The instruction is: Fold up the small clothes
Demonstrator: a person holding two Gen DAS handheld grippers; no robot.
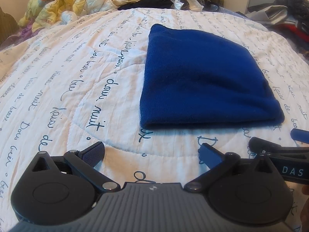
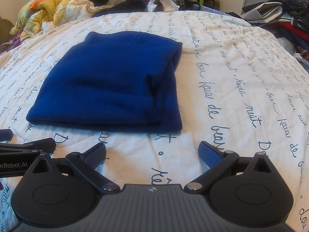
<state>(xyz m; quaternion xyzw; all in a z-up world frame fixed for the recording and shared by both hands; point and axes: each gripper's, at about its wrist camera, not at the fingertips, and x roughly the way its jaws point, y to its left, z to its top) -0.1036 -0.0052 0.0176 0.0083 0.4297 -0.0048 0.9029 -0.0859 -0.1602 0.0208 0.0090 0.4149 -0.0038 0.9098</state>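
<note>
Currently: blue knit garment, folded flat on the quilt; left tool and right tool spread, empty, just short of its near edge, likely poised to grasp.

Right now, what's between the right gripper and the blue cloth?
Only bare quilt. In the right wrist view, nothing lies between the open right gripper and the blue cloth.

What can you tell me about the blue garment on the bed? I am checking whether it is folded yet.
The blue garment is a deep blue, soft knit or fleece-like piece with no visible print. It lies flat on the white quilt printed with script, already folded into a rough rectangle: in the right wrist view an upper layer overlaps a lower one along its right side. Only the quilt touches it. The left claw and right claw are both open, short of its near edge.
</note>
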